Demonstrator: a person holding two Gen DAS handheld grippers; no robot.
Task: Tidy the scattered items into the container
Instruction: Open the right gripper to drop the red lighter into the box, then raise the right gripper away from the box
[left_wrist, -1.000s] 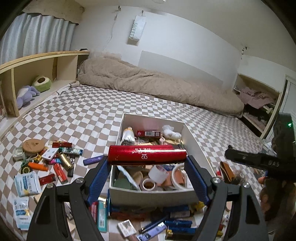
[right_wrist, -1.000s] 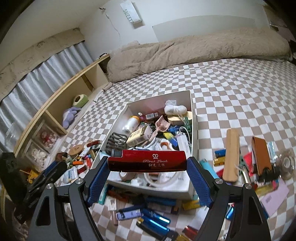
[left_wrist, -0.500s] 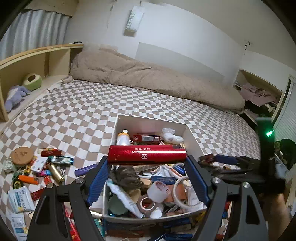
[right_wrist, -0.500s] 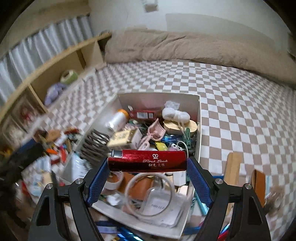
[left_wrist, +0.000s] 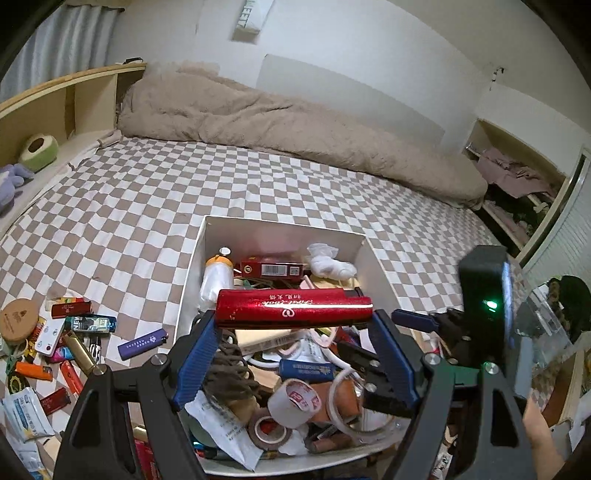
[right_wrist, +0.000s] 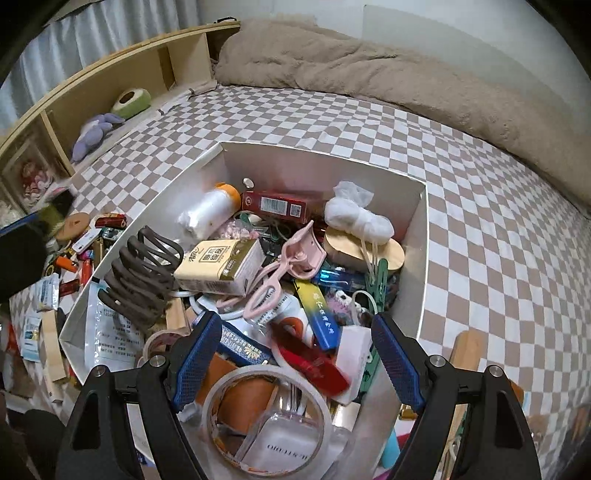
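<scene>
The white cardboard box sits on the checkered bedspread, packed with small items. My left gripper hovers over its near half, shut on a glossy red lighter held crosswise between the blue pads. The black housing of the other tool, with a green light, shows at the right. In the right wrist view my right gripper stands open above the box, nothing between its pads. Just below them a second red lighter, blurred, lies among the contents beside a tape roll.
Several lighters and packets and a round wooden disc lie scattered left of the box. A wooden stick lies to its right. A beige duvet fills the far side; a wooden shelf with plush toys runs along the left.
Both grippers moved forward over the box and tilted down. The red lighter left the right gripper's jaws and is now in the box. The left gripper still holds its lighter.
</scene>
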